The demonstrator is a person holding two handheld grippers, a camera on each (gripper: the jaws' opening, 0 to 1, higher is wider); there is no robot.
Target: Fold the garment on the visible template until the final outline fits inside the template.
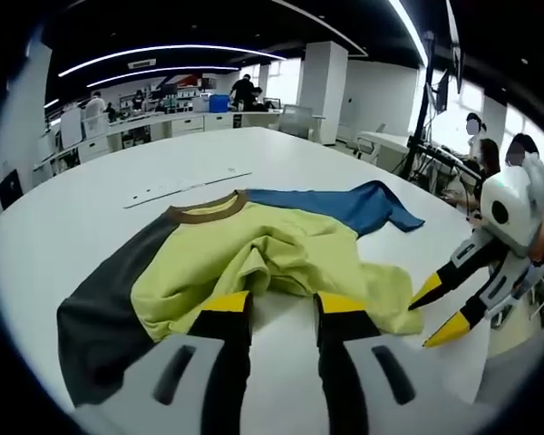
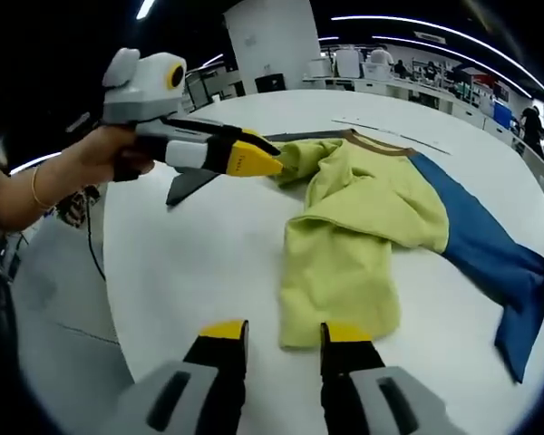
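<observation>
A shirt lies crumpled on the white table. It has a yellow-green body, a brown collar, a dark grey sleeve and a blue sleeve. My left gripper is open, its yellow tips just short of the bunched hem with bare table between them. My right gripper comes in from the right, open, at the fabric's corner. In the right gripper view my right gripper stands open at the folded lower edge of the shirt. The left gripper touches the shirt's far side.
Thin pale marks lie on the table beyond the collar. The round table's edge curves near the person's hand. Desks, a pillar and people stand behind.
</observation>
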